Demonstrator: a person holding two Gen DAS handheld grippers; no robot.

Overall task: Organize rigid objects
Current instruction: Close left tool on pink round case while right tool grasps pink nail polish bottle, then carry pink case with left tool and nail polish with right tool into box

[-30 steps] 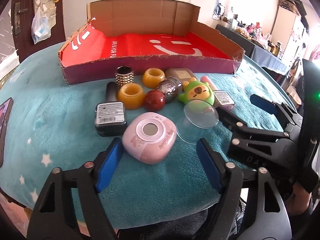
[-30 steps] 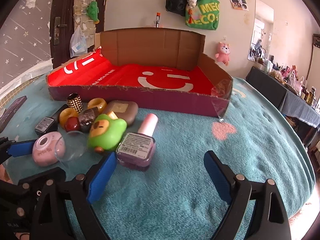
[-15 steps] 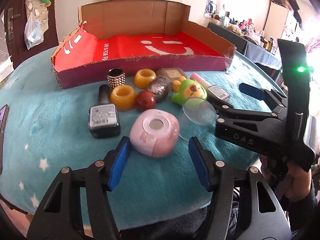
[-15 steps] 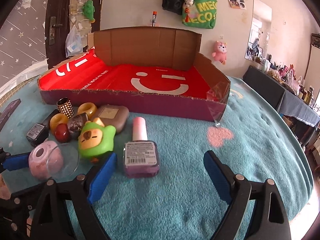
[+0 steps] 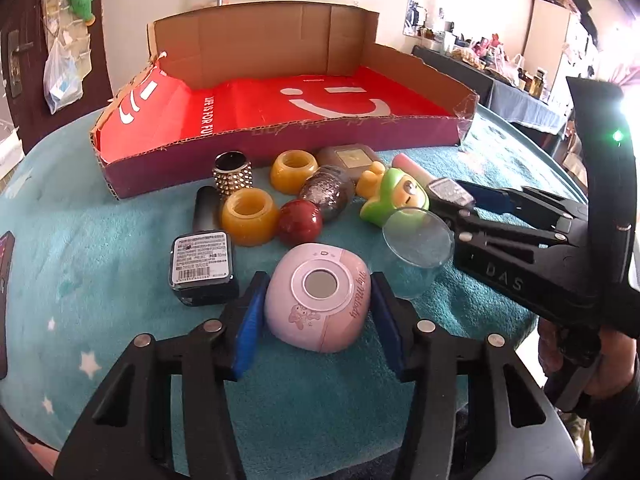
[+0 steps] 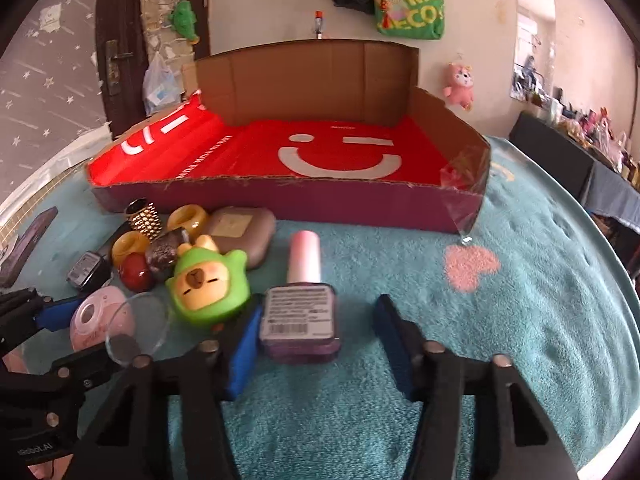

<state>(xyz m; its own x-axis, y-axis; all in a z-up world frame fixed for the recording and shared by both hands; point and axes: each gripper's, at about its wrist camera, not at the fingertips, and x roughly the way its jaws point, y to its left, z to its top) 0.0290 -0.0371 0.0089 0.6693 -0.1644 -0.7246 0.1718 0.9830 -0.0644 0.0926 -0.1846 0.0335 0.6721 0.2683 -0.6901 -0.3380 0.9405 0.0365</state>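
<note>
Left tool [image 5: 316, 300] closing around pink case [image 5: 320, 322].

Pink round case [image 5: 316, 296], purple bottle [image 6: 300, 312], lying flat

**Lived-in home, likely a bedroom**

Teal plush blanket [image 6: 520, 320] with stars and a pink heart covers the work surface. Far wall: dark door [image 6: 116, 40] hung with bags, green tote [image 6: 412, 12], pink plush toy [image 6: 458, 84], mirror [image 6: 534, 36]. Far right, a cluttered side table [image 5: 516, 92] of bottles.
</note>
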